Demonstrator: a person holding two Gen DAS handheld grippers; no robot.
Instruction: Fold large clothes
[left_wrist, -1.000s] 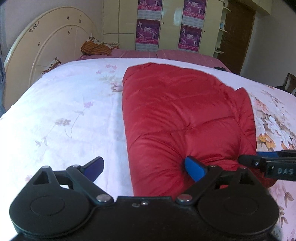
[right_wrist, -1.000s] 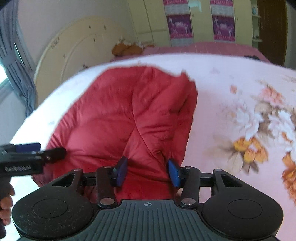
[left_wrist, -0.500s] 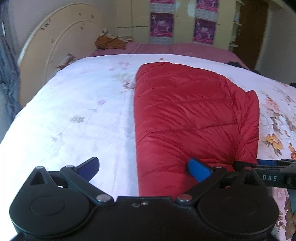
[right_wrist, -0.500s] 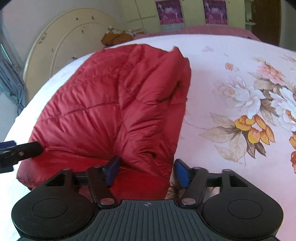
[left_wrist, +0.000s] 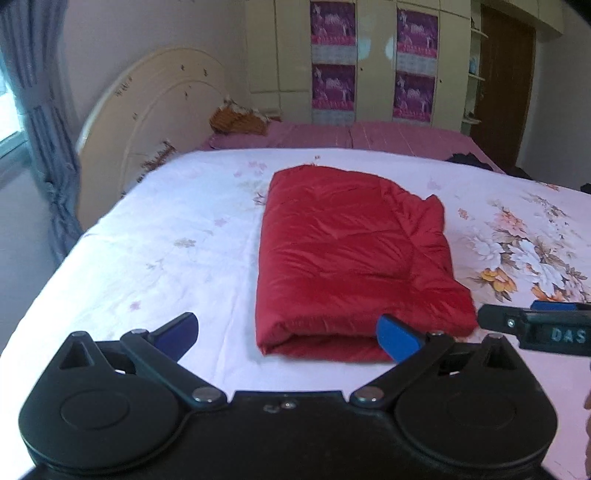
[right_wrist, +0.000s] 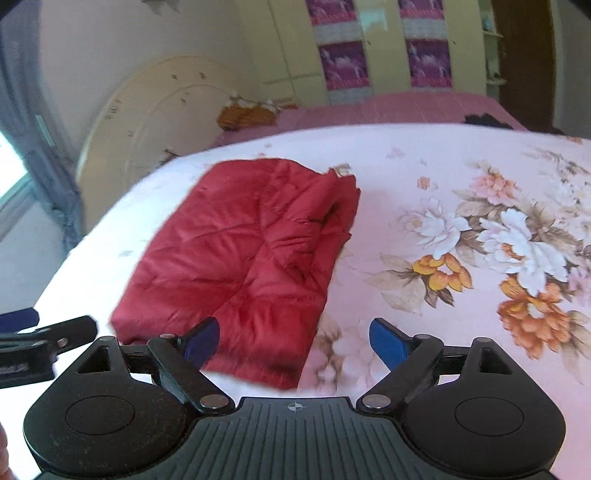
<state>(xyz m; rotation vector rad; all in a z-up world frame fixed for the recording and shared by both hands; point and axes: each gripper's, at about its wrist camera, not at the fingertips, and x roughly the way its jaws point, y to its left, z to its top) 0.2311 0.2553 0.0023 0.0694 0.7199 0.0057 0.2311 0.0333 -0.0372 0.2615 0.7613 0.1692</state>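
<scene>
On the floral bedspread (left_wrist: 155, 236) ahead of both jaws lies the folded red quilted jacket (left_wrist: 343, 251); puffy, light, slippery, best pinched at its near doubled edge; left gripper (left_wrist: 286, 330) wide and empty; right gripper (right_wrist: 293, 339) opening, holding nothing.

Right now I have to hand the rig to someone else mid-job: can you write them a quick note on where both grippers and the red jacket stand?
Left gripper: jaws wide open, holding nothing, hovering over the near edge of the floral bedspread.
Right gripper: jaws opening, nothing pinched between them; the jacket's near corner lies just beyond.
Red puffer jacket: lies free on the bedspread, folded into a compact rectangle, fold edge facing the grippers. Its far right corner looks a little rumpled.
Done: the fold appears complete and the jacket is released.
Left: probably only tidying that rumpled corner, or moving on to another garment if there is one.
</scene>
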